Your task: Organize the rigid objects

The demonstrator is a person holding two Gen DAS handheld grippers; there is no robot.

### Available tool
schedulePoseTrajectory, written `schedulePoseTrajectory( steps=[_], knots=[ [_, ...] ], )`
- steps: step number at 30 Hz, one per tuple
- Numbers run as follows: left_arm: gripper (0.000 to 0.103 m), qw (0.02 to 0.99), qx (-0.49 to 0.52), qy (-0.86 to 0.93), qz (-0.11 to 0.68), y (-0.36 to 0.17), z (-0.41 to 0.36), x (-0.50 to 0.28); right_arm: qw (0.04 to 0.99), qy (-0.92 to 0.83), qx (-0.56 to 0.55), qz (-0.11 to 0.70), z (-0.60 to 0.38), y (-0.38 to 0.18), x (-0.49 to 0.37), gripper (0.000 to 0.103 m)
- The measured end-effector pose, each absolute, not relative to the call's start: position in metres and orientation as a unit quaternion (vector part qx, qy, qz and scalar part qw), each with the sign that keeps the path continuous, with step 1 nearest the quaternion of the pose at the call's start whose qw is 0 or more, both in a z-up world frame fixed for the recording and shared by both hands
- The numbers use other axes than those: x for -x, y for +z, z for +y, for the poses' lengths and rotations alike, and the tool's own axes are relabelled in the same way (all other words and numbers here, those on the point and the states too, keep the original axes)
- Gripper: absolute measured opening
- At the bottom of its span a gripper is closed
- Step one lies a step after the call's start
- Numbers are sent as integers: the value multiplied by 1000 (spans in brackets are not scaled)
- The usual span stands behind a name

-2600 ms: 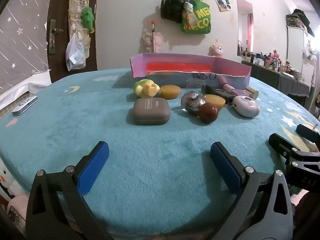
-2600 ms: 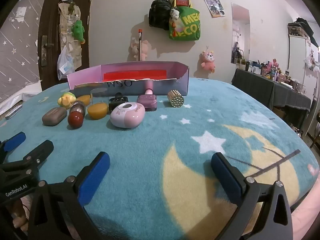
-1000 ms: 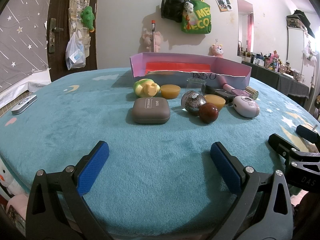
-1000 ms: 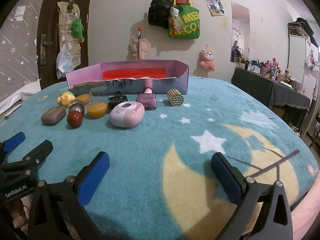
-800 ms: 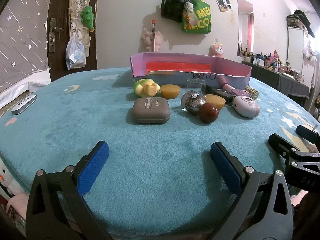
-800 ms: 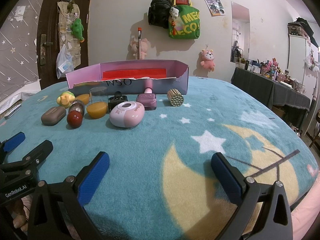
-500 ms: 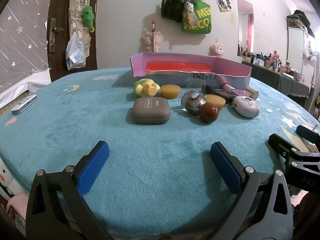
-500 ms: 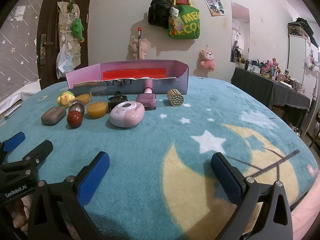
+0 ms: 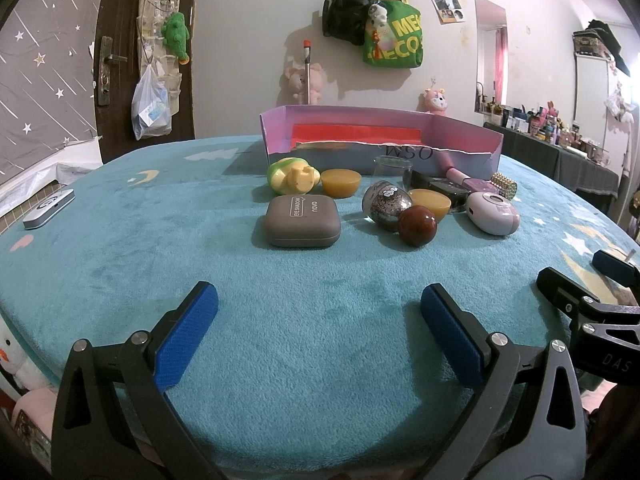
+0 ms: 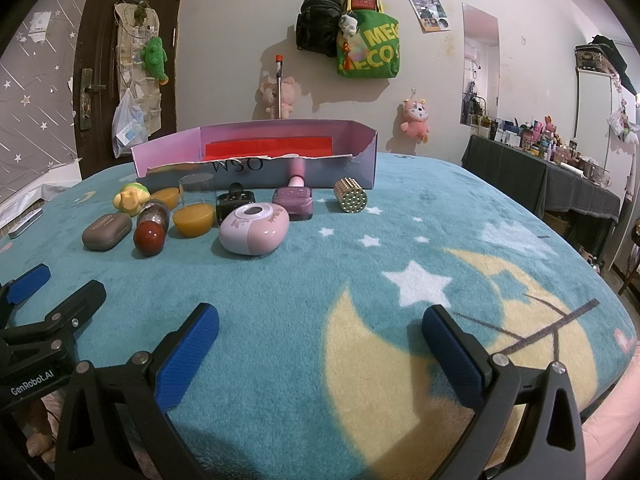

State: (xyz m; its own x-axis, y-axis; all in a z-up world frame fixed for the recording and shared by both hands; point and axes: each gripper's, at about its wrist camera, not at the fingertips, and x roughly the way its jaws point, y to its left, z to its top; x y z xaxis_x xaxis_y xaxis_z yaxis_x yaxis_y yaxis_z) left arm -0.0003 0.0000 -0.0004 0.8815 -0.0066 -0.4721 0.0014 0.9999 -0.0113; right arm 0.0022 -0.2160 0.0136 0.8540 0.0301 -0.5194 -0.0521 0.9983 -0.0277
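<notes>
- Left wrist view: left gripper (image 9: 319, 303) low over the teal blanket (image 9: 168, 248), fingers (image 9: 186, 332) spread wide, nothing between them.
- Object cluster sits at 12 o'clock, well apart from the tips: grey case (image 9: 302, 221) nearest, dark red ball (image 9: 417, 226) at its 3 o'clock, touching the glitter egg (image 9: 385, 205).
- Behind those: yellow-green toy (image 9: 292, 175), an amber half-dome (image 9: 341, 182), a second amber half-dome (image 9: 430, 202), pink oval device (image 9: 493, 213) at the right end.
- Open pink box (image 9: 460, 130) at the back, red liner inside, no loose items visible inside.
- Right gripper shows at 3 o'clock edge.
- Right wrist view: right gripper (image 10: 319, 323) also low over the blanket, fingers (image 10: 450, 350) spread, empty, above the yellow moon print (image 10: 384, 360).
- Cluster at 10–11 o'clock; pink oval device closest.
- Purple polish bottle (image 10: 293, 197) and studded gold cylinder (image 10: 351, 195) lie just in front of the box; black bottle (image 10: 235, 202) and clear cup (image 10: 197, 188) to their left.
- Left gripper shows at 9 o'clock edge.
</notes>
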Motion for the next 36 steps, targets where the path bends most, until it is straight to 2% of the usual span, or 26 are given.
schedulePoseTrajectory(
  steps=[36],
  knots=[
    [103, 965, 16, -5, 262, 12, 7, -11, 956, 33, 21, 290, -214, 21, -9, 103]
  ],
)
